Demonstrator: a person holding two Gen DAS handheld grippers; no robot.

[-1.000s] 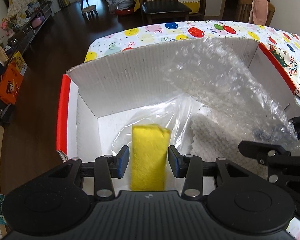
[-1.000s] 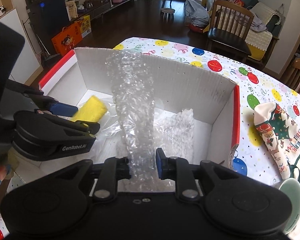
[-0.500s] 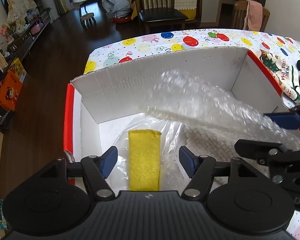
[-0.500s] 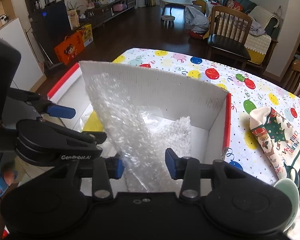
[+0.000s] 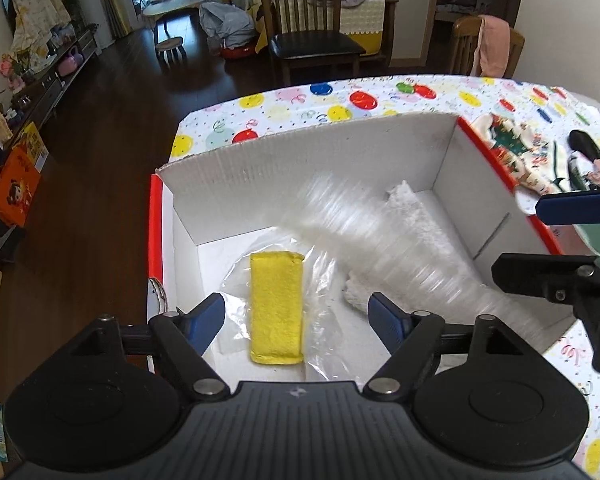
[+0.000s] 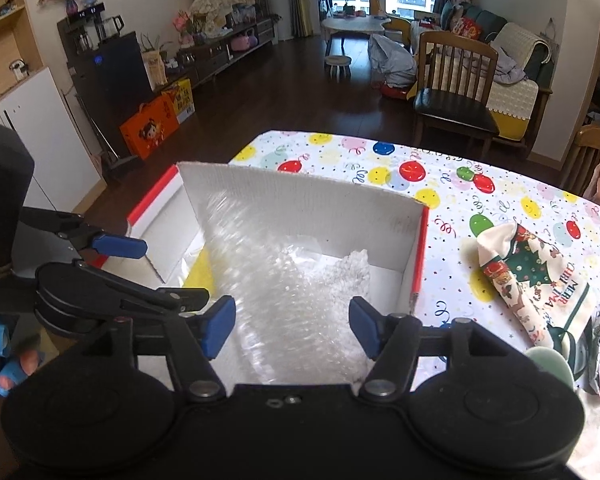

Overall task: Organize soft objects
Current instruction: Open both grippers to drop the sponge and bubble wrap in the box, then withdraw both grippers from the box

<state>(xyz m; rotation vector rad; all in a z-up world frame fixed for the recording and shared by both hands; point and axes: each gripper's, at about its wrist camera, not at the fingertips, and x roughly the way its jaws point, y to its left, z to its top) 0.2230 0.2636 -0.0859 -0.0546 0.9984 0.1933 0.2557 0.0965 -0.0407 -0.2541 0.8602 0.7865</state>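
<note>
A white cardboard box [image 5: 300,168] with red rims stands on the balloon-print table. In it lie a yellow sponge cloth [image 5: 276,306] on clear plastic film, a white fluffy cloth [image 5: 410,216] and a sheet of bubble wrap [image 5: 384,248], blurred as it falls. My left gripper [image 5: 296,322] is open above the box's near edge, over the yellow cloth. My right gripper [image 6: 292,330] is open and empty above the bubble wrap [image 6: 288,300] in the box [image 6: 300,200].
A Christmas-print stocking [image 6: 532,280] lies on the table right of the box, with a pale green object [image 6: 550,364] and other small items nearby. A wooden chair [image 5: 312,40] stands beyond the table's far edge. The floor drops away left of the box.
My left gripper opened and let go of the yellow cloth, then drew back. My right gripper opened and released the bubble wrap, which is dropping into the box. Both grippers rose.
</note>
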